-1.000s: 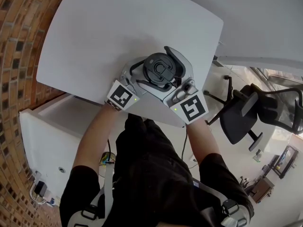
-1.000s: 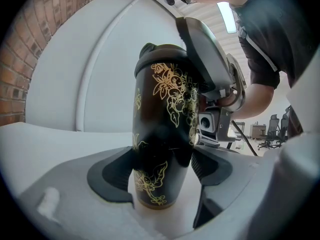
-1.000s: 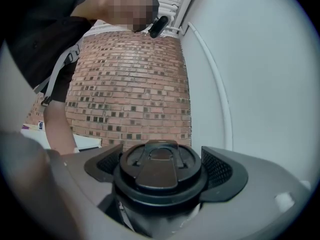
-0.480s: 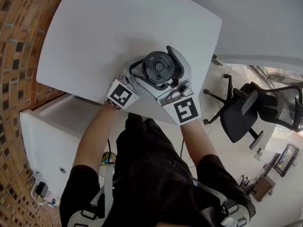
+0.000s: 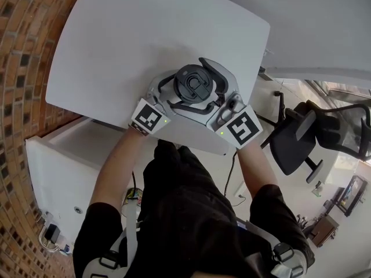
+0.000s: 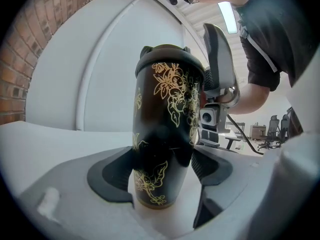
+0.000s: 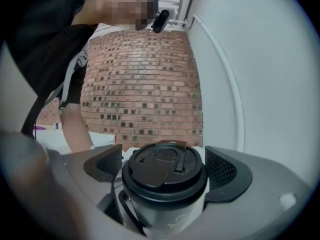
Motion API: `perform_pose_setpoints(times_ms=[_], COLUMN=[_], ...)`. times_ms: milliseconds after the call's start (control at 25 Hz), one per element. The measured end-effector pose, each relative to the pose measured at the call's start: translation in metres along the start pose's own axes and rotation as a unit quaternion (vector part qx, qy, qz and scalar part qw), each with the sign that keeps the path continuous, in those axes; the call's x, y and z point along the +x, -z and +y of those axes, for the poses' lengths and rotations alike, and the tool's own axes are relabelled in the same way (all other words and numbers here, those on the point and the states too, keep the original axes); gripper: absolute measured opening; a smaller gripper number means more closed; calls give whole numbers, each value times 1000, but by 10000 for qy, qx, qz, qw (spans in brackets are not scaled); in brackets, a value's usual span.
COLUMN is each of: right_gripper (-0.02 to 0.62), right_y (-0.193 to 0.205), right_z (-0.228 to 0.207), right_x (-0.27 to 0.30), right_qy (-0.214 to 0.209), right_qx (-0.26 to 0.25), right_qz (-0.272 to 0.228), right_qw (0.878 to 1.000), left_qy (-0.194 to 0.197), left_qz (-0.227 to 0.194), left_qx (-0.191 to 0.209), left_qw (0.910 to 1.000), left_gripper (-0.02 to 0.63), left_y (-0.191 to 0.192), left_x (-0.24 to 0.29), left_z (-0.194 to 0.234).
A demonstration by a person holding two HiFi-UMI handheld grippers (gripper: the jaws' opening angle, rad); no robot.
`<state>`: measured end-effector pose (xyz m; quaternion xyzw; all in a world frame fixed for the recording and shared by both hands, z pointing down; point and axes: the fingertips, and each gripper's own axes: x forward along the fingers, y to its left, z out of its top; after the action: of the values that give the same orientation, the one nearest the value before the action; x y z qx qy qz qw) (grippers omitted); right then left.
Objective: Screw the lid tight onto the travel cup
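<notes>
Clamps the cup (image 6: pixel 167 109) in the left gripper (image 6: pixel 162 171), pinches its lid (image 7: pixel 160 161) in the right gripper (image 7: pixel 165 169), upright near the table (image 5: pixel 116 51) edge, bare top beyond. Shows gold flowers (image 6: pixel 172 89) only in left gripper view, lid's top only elsewhere.

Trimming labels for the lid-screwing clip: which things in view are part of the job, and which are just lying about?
In the job: travel cup, lid, left gripper on the cup, right gripper on the lid, table under them.
Just around: office chair, brick wall, white cabinet.
</notes>
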<state>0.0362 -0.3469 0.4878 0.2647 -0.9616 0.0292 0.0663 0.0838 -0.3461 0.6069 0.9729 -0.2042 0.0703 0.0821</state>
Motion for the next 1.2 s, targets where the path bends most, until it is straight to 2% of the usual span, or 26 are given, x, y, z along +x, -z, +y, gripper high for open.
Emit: perform_pose_setpoints(times_ms=[80,200,480,680,760,880,1080,1200], right_gripper=[502,476,474,459,459,470,505,509], right_y=[4,2,-2,-2,0,-1,-1,-6], right_z=[2,-1,-8,-13,-13,-10,-5,-4], right_x=[1,2,1,1,0,-3,-1,4], right_qy=[-270,-184,597,1538,1657,1276,112,-259], right_qx=[-302,-364,-120,-2,129,294,59,-55], right_qz=[198,110,-191,-165,-173,-276,-61,-67], right_qw=[9990,9991,9980,9880,9859,9910,9999,9996], left_qy=[6,14,-5,-4,-3,-10,-1,3], left_qz=[1,-5,10,13,13,9,26,31], left_qx=[3,-14,-4,-28,-40,-53,-66,-89], left_qw=[10000,10000,10000,10000,10000,10000,10000,10000], left_gripper=[367,367,367,367,367,368,368,368], left_y=[0,-2,0,0,0,0,0,0], left_x=[-1,-1,0,0,-1,0,0,0], left_z=[0,-1,1,0,0,0,1,0])
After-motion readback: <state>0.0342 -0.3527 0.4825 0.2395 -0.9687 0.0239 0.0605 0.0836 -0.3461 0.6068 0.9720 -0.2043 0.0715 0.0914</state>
